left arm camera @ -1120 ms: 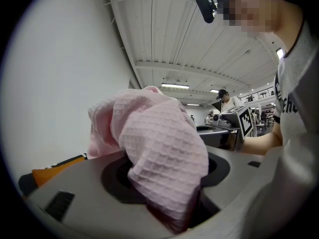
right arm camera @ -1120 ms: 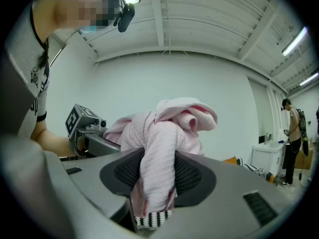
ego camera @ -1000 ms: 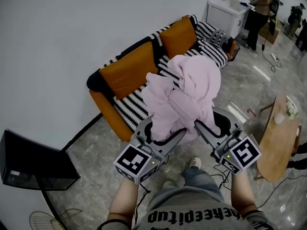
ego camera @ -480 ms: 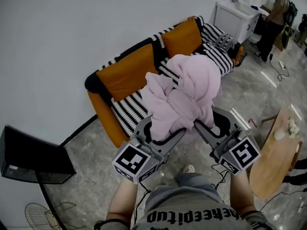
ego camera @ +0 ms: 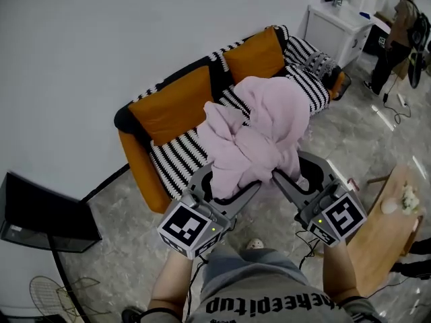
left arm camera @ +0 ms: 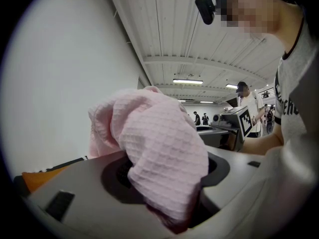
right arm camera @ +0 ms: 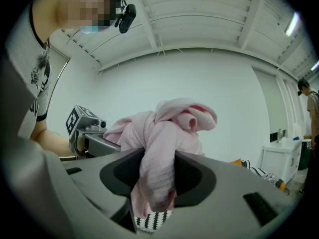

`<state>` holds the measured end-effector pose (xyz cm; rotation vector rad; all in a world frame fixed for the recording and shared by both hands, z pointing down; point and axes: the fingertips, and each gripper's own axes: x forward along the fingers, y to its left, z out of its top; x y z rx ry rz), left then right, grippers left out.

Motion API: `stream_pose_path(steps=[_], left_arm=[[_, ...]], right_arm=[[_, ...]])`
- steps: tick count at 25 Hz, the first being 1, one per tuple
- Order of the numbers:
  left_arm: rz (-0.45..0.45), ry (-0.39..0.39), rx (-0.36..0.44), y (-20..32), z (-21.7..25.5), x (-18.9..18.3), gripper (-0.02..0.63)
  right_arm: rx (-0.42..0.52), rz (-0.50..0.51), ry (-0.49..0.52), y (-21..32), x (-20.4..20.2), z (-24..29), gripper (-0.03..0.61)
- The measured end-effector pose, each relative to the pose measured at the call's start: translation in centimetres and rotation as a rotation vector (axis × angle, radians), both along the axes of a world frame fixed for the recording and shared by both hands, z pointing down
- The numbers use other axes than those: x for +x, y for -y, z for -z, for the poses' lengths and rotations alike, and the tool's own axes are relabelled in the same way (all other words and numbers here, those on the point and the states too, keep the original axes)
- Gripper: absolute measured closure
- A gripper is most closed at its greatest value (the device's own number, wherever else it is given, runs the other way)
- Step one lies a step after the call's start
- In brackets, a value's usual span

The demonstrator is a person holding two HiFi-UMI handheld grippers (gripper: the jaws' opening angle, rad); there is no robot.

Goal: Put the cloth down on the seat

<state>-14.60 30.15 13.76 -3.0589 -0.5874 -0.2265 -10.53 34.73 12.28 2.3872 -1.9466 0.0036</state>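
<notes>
A bunched pink waffle-weave cloth [ego camera: 259,136] is held up in the air between both grippers, in front of an orange sofa with a black-and-white striped seat [ego camera: 176,155]. My left gripper [ego camera: 225,188] is shut on the cloth's lower left part; in the left gripper view the cloth [left arm camera: 159,153] fills the jaws. My right gripper [ego camera: 286,179] is shut on the cloth's lower right part, and in the right gripper view a twisted fold of cloth [right arm camera: 158,173] hangs between the jaws. The cloth hides the middle of the seat.
Orange back cushions [ego camera: 175,99] lean along the sofa by a white wall. A black box [ego camera: 40,214] stands on the marble floor at left. A wooden table [ego camera: 380,231] is at right, a white cabinet [ego camera: 337,25] and a standing person [ego camera: 404,19] at far right.
The sofa and floor have slid a little in the head view as the person steps along. Both grippers keep the same hold on the cloth.
</notes>
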Motion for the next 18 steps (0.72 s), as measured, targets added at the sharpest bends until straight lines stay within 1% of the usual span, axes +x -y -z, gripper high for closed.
stream_pose_path(steps=[3,9,16,18], left_arm=[[0.011,0.006,-0.001,-0.2,-0.4,0.5,0.322],[0.005,0.023,0.0,-0.3,-1.7,1.3,0.322],[-0.022,0.026,-0.003,-0.2,-3.1,1.9,0.322],[-0.029,0.025,-0.006,0.1,-3.0,3.0,0.322]], right_arm=[[0.003,0.007,0.004,-0.1,0.6,-0.4,0.385],[0.007,0.003,0.016,-0.3,1.3,-1.7,0.385],[0.003,-0.025,0.017,-0.3,1.9,-3.2,0.385],[0.002,-0.031,0.018,0.0,2.9,-3.1,0.385]])
